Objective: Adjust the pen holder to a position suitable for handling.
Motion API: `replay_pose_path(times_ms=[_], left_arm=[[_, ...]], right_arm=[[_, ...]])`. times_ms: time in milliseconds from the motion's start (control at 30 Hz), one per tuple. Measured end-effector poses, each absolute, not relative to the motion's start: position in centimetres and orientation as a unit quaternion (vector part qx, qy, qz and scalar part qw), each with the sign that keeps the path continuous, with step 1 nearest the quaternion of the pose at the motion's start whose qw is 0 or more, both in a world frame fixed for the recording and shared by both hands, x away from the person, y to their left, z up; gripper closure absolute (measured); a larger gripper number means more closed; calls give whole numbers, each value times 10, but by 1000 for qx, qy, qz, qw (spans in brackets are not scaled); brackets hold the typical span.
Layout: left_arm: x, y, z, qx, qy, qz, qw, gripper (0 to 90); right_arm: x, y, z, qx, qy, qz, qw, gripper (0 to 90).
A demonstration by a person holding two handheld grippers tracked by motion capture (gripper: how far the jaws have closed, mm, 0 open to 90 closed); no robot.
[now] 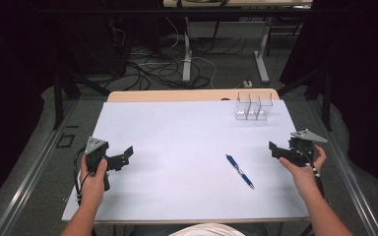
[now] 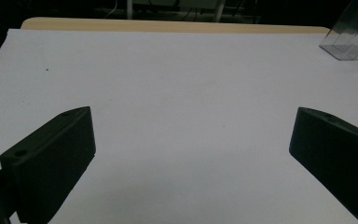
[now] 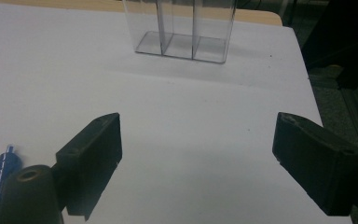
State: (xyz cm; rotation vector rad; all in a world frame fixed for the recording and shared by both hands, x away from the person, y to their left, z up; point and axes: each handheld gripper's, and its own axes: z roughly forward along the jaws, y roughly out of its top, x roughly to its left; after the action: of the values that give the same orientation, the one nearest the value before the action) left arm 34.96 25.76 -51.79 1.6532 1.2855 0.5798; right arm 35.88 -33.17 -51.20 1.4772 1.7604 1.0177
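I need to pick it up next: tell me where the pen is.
In the high view the pen lies on the white table, right of centre, near the right hand-held gripper and in front of the clear box.

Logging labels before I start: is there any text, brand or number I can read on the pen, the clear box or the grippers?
None readable.
Blue ballpoint pen: any print is too small to tell.
Clear plastic three-compartment box: no label seen.
Left gripper and right gripper: plain black, no markings seen.
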Motion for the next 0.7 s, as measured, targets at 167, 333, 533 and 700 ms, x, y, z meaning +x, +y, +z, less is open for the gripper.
replay_pose_path(times_ms=[167, 333, 533, 700], left_arm=[[350, 258, -520, 682, 520, 235, 457, 1], [348, 259, -521, 683, 519, 233, 458, 1], [347, 261, -522, 682, 522, 227, 459, 1], [345, 263, -523, 682, 525, 224, 458, 1]], right_arm=[[362, -332, -514, 550, 677, 372, 315, 215], [370, -332, -510, 532, 675, 396, 322, 289], [381, -333, -501, 534, 684, 402, 293, 343], [401, -332, -495, 541, 690, 391, 280, 375]])
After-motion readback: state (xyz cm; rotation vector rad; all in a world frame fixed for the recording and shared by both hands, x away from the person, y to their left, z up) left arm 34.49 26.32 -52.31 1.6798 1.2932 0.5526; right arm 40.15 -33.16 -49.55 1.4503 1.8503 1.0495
